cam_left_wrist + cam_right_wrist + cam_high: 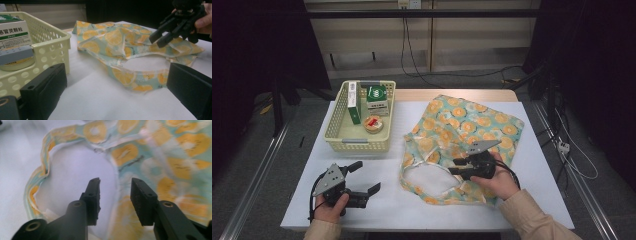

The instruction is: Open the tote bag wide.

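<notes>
White worktop (377,205), with a pale teal cloth tote bag printed with orange slices (472,125) spread flat over the right half. Bag's mouth facing the near edge, its looped handle (412,170) curling round a bare patch of white surface.

Right gripper (458,166) hovering low over the bag just beside that mouth, held in a hand coming up from the bottom right, beige sleeve (532,220) behind it. Jaws parted a moderate way, not wide. Seen from the right gripper view (115,197), the gap sits right above the bag's inner edge where the fabric meets the white patch, one jaw over the white, the other over the print. Nothing clamped between the pads, no fabric pinched. Can't tell whether the tips actually touch the cloth. From the left gripper view, same gripper (160,38) up at the top right, tips pointing down toward the bag.

Left gripper (364,180) well apart from the bag, resting low near the front left of the worktop, jaws spread wide and holding nothing. Its own view (115,92) has only bare white surface between the two black jaws.

Cream perforated plastic basket (342,137) at the back left, just beside the bag's left edge but not touching. Inside: a green and white box standing on edge (354,101), another green and white box (377,99), and a small round tin with a red label (373,123).
</notes>
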A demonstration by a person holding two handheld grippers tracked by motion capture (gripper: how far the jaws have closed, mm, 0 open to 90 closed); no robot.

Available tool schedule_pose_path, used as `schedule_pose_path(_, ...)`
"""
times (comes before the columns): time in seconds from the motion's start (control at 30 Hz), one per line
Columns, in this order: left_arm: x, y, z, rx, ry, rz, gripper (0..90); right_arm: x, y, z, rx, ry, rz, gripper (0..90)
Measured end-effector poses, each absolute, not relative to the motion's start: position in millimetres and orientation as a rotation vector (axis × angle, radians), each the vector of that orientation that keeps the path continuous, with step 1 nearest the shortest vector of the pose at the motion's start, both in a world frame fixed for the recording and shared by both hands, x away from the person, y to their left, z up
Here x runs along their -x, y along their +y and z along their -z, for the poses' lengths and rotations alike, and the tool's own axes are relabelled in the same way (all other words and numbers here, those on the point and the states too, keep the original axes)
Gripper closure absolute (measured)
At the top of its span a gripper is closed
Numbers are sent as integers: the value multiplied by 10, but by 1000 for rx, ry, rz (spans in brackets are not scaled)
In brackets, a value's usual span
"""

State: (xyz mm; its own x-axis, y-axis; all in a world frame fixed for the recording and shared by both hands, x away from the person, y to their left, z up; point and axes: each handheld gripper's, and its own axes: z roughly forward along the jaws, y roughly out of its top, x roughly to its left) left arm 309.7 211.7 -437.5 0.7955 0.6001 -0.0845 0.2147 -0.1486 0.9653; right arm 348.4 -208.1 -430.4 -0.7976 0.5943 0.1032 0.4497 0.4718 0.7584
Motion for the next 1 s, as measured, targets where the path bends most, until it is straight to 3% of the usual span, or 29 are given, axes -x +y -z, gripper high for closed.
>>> schedule_pose_path(0.23,-3105,2128,4381,-1724,636,-380,27,-3505,-2053,4509,-896,2548,-1136,609)
schedule_pose_path(0.4,-3105,2124,4382,-1730,634,-380,28,-3513,-2036,4561,-876,2541,-1087,649)
schedule_pose_path(0.5,-3106,2129,4381,-1734,631,-382,28,-3523,-2038,4568,-876,2533,-1086,717)
schedule_pose_path(0.63,-3105,2123,4383,-1731,632,-380,27,-3561,-2061,4588,-899,2504,-1104,900)
schedule_pose_path(1.0,-3109,2108,4380,-1731,633,-380,27,-3615,-1825,4567,-952,2532,-1216,900)
